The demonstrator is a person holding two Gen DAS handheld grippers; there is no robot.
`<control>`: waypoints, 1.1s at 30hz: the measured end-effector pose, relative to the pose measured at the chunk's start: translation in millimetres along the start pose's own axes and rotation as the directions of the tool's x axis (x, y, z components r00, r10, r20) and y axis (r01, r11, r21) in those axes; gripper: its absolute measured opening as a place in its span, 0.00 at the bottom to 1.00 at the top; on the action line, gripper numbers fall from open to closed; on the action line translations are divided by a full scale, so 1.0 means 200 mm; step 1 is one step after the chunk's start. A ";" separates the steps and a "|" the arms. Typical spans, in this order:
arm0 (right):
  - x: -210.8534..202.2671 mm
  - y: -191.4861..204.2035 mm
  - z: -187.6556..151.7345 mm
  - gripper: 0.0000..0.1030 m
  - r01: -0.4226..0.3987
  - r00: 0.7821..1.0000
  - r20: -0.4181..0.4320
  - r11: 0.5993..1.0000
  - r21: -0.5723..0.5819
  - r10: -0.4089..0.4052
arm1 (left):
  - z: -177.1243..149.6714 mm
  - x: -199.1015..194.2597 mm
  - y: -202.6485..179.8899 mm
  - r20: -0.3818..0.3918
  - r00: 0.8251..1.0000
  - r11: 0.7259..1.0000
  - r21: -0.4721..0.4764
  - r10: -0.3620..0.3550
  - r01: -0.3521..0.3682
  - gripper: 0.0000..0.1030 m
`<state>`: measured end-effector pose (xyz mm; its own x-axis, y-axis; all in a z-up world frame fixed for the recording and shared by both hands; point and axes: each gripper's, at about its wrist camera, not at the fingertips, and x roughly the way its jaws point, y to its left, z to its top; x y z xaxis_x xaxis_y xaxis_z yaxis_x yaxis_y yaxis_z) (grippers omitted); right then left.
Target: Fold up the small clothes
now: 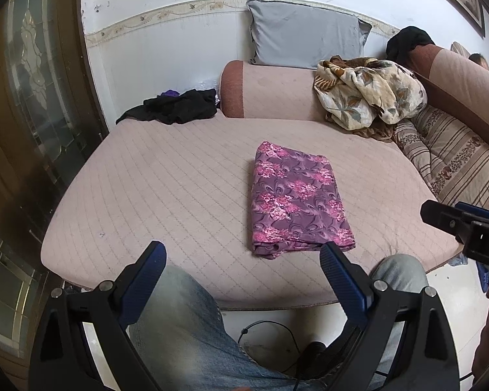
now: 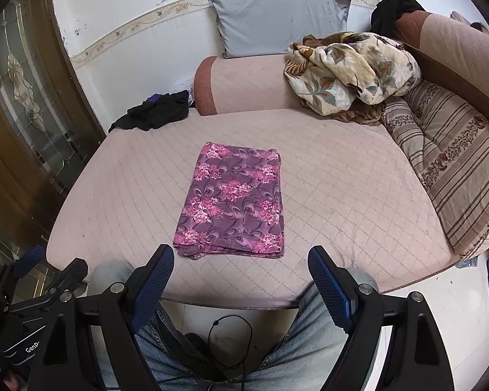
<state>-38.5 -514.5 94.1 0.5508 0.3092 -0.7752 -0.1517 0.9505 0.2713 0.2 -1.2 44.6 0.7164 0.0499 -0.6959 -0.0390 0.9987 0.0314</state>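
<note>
Left gripper, seen from its own wrist camera: the two blue-padded fingers are spread wide, and nothing is held between them. The gripper is poised above the near edge of the pink quilted seat, over the jeans-clad knees of the operator.

Right gripper, seen from its own wrist camera: the fingers are likewise parted wide and nothing is gripped. In the left wrist view its black body is seen at 3 o'clock; in the right wrist view the left gripper's body is seen at 8 o'clock.

Folded purple floral cloth: a flat rectangle laid on the seat, just beyond the fingertips of both grippers and touched by neither. It is found at 12 to 1 o'clock of the left gripper and at 11 to 12 o'clock of the right.

Black garment: crumpled at the far corner of the seat, at 10 to 11 o'clock, well apart from the folded cloth.

Floral blanket: heaped at 1 o'clock against the bolster. A grey pillow is propped against the wall behind it. A striped cushion is laid at 2 to 3 o'clock.
</note>
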 end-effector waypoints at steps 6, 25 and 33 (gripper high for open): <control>0.00 0.01 0.00 0.86 -0.002 1.000 0.003 1.000 -0.004 0.002 | 0.01 0.01 -0.01 -0.003 1.000 1.000 0.012 0.015 -0.015 0.92; 0.03 -0.01 0.08 0.86 -0.033 0.999 0.011 0.999 -0.020 0.033 | 0.06 0.06 -0.02 -0.015 0.999 0.999 0.029 0.043 -0.043 0.92; 0.05 0.01 0.08 0.86 -0.040 0.999 -0.001 0.999 -0.023 0.040 | 0.04 0.10 -0.01 -0.034 0.998 0.999 0.020 0.051 -0.051 0.92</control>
<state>-20.4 -510.2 95.0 0.5438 0.3474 -0.7639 -0.1923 0.9376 0.2896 21.1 -3.1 36.1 0.6892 0.1010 -0.7175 -0.0611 0.9948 0.0813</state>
